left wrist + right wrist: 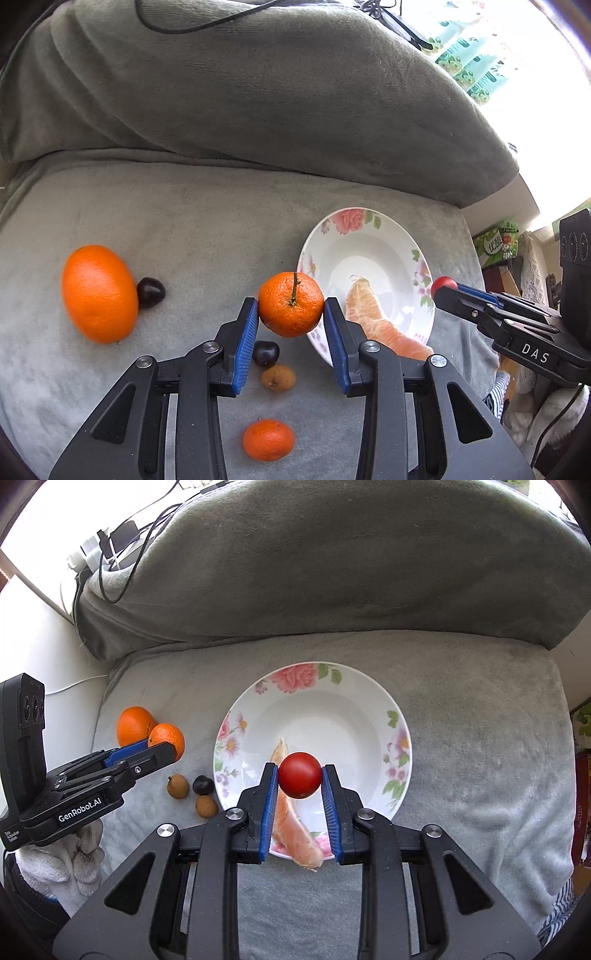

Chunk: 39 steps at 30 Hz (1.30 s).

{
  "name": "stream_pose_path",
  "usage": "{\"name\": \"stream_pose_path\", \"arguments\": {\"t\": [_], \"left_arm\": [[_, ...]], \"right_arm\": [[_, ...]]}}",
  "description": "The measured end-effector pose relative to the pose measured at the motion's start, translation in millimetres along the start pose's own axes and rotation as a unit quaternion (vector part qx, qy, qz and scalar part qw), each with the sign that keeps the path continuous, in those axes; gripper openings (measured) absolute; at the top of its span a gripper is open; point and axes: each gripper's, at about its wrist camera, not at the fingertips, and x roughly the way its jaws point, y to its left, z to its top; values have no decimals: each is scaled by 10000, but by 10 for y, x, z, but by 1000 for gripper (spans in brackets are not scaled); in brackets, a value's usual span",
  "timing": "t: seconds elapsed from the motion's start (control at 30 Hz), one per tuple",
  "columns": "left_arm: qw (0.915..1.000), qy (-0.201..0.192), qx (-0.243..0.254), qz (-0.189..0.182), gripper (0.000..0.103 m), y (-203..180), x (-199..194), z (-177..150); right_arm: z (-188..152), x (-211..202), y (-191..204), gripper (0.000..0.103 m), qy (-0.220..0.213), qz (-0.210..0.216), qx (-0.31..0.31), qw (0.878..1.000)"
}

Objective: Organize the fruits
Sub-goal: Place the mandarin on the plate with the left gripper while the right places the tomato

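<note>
Two grippers, each w/ fruit, above a grey cushion [480,738] that carries everything; grey backrest pillow [258,92] along its far edge.

1. Left gripper [291,314]: blue pads pinching a stemmed mandarin [291,304], held clear of the cushion, just beside the plate's left rim. Gloved hand [62,864] under it in the right wrist view.
2. Right gripper [300,781]: pads pinching a red cherry tomato [299,774], over the plate's middle.
3. Floral plate [317,686], white w/ pink roses, centre-right of cushion toward the backrest. Contents: one peeled citrus segment [295,830], pale orange, lying from the bowl out over the near rim.
4. Large orange [99,293], left part of cushion, slightly blurred.
5. Dark cherry [150,292], touching or just beside the large orange's right side; can't tell which.
6. Second dark cherry [266,353], on cushion below the held mandarin, left of plate.
7. Brown longan [278,377], approx. touching that cherry on its near side; a second longan [178,785] shows in the right wrist view.
8. Small mandarin [269,439], near edge of cushion, apart from the rest.
9. Black cables [122,565] + charger at the backrest's far-left corner.
</note>
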Motion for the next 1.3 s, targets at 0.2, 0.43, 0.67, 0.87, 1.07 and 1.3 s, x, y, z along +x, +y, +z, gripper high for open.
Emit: {"name": "stream_pose_path", "arguments": {"t": [0.2,0.43,0.67,0.87,1.07,1.3], "left_arm": [[9998,65,160,-49,35,-173,102,79],[9993,182,318,-39,35,-353,251,170],[9988,254,413,-44,35,-353,266,179],[9986,282,445,-35,35,-348,250,166],[9986,225,486,-5,40,-374,200,174],[9986,179,502,21,47,-389,150,171]], "right_arm": [[84,51,-179,25,-53,-233,-80,9997],[156,164,-268,25,-1,-330,-78,9994],[230,256,-356,25,42,-361,-20,9993],[256,269,-363,25,30,-371,25,9993],[244,282,-395,26,65,-411,51,9991],[245,237,-389,54,-61,-507,101,9986]]}}
